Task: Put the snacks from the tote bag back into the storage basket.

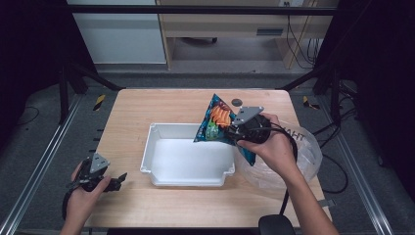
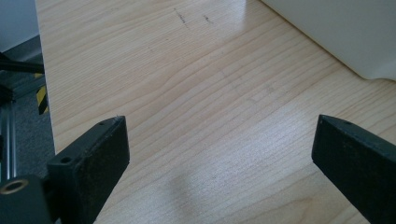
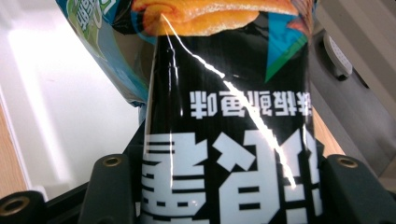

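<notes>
upside-down print on snack bag (image 3: 224, 140)

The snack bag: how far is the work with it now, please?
Done: the right gripper is shut on the snack bag and holds it in the air, beside the clear plastic bag. In hand: the bag hangs over the right edge of the white tray. Left, probably: lowering and releasing it. The tray looks empty; the left gripper waits open.

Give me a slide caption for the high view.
Right gripper carries a snack bag over the white tray.
</notes>
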{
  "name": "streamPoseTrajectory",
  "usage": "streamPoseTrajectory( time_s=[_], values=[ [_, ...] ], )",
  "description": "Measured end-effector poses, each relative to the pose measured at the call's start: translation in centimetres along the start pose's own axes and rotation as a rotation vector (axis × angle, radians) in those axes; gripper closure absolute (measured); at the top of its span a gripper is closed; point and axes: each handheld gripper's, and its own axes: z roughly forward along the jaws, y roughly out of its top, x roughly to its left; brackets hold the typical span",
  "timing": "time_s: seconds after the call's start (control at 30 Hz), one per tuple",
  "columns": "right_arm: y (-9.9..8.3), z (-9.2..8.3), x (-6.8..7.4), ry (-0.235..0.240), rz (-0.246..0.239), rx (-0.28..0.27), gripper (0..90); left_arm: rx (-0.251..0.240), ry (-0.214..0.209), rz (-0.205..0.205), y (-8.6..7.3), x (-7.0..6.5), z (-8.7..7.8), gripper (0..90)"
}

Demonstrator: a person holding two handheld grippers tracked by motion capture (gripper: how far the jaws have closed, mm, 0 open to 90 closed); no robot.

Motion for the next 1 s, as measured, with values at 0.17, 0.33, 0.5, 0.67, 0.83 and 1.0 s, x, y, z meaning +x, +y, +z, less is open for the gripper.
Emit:
streamPoseTrajectory(
  time_s=[0.17,0.33,0.5,0.67,0.83,1.0],
  values=[
    [0.4,0.7,0.5,0.019,-0.008,-0.013,43.2,-0.004,0.008,-0.005,0.0,0.0,-0.2,3.8],
    [0.9,1.4,0.8,0.033,-0.011,-0.029,43.1,0.002,-0.002,-0.015,-0.2,0.1,-0.1,3.8],
    [1.5,1.8,0.5,0.016,0.001,-0.023,43.4,-0.007,-0.017,-0.024,-0.2,0.2,-0.2,4.0],
    [2.2,2.5,0.3,0.031,-0.006,-0.046,43.4,-0.008,-0.019,-0.039,-0.3,0.2,0.0,4.0],
    [2.7,3.2,0.5,0.045,-0.012,-0.075,43.4,-0.004,-0.012,-0.047,-0.4,0.3,0.0,4.0],
    [3.6,4.8,1.0,0.071,-0.03,-0.067,43.5,-0.01,-0.004,-0.057,-0.5,0.5,-0.2,4.0]
  ],
)
